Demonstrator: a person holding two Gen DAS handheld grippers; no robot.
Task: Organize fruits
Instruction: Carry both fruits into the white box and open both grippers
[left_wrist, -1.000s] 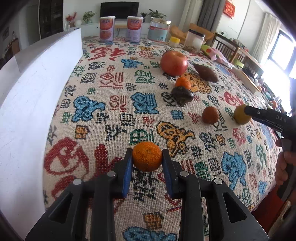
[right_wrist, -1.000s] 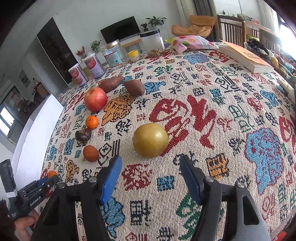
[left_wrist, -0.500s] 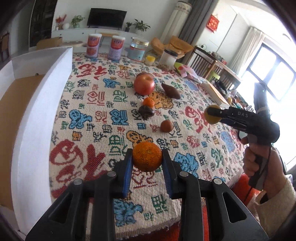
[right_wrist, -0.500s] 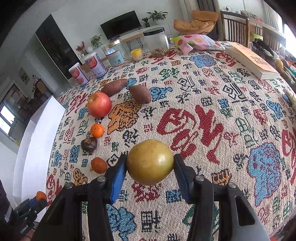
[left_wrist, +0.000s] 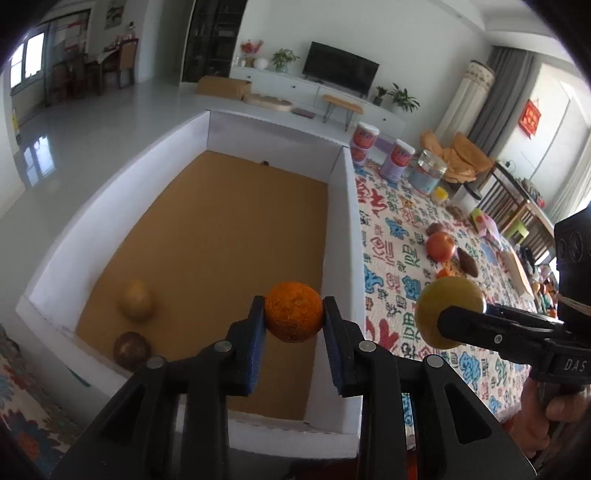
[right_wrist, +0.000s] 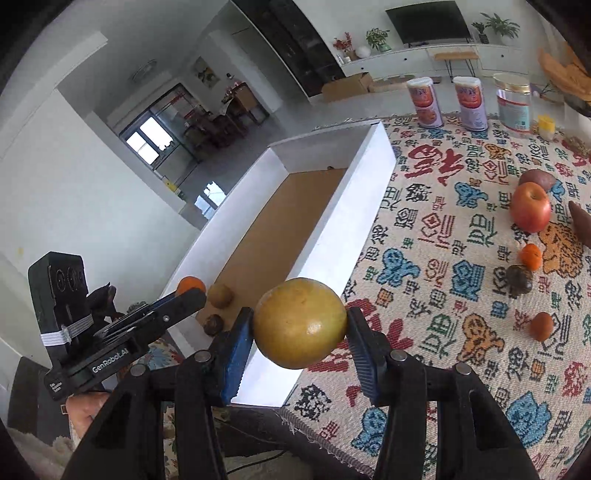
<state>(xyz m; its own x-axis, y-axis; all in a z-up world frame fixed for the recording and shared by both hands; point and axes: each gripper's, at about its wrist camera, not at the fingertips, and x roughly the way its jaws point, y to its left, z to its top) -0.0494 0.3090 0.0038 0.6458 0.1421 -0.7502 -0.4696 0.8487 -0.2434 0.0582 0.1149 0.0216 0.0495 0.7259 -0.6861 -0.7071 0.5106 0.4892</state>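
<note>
Both fruits now lifted from patterned tablecloth (left_wrist: 406, 236) toward white box (left_wrist: 343, 229).

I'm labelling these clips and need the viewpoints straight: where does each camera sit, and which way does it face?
Left wrist: on the left gripper, looking down into the white box; it holds an orange; a hand shows at right.
Right wrist: on the right gripper, facing the box wall and tablecloth; it holds a yellow fruit.
Shared: box, both held fruits, red apple.
</note>
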